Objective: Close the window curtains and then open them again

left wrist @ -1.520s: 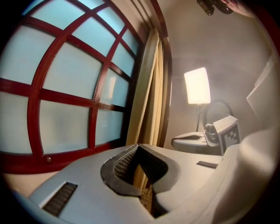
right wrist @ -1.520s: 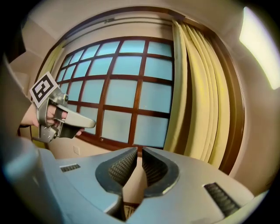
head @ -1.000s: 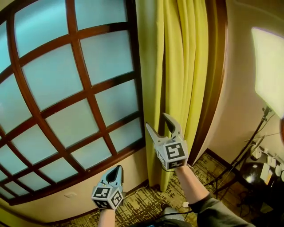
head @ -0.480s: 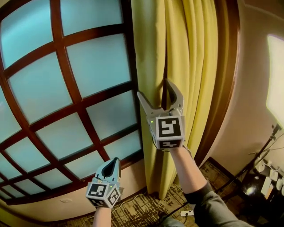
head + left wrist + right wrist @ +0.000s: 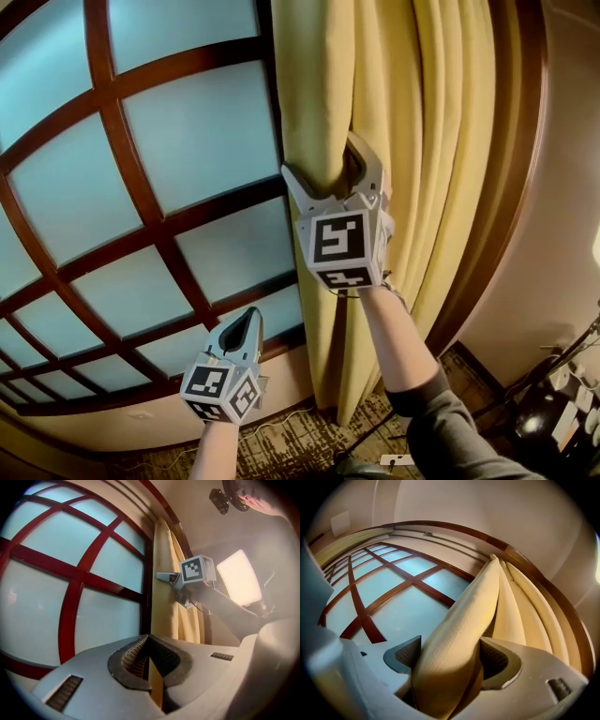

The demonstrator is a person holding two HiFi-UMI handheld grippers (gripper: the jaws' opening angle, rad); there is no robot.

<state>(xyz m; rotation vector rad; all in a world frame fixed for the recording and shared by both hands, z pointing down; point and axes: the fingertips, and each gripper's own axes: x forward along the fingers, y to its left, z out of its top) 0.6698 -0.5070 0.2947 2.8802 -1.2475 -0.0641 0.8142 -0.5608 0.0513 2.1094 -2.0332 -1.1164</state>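
Right hand-held gripper (image 5: 323,161) is raised at the window-side edge of the yellow curtain (image 5: 422,141). Its jaws are spread wide and have just been opening. A thick fold of the curtain sits between them and fills most of the gap. It is not clamped, so the grip is released.

The curtain hangs gathered in vertical folds at the right side of the window (image 5: 169,122), just inside the dark wooden frame (image 5: 520,187). The frosted panes are uncovered.

Left hand-held gripper (image 5: 246,323) is lower and to the left, in front of the bottom panes and well apart from the curtain. Its jaws are clenched together and hold nothing.

Patterned carpet (image 5: 300,441) shows below.
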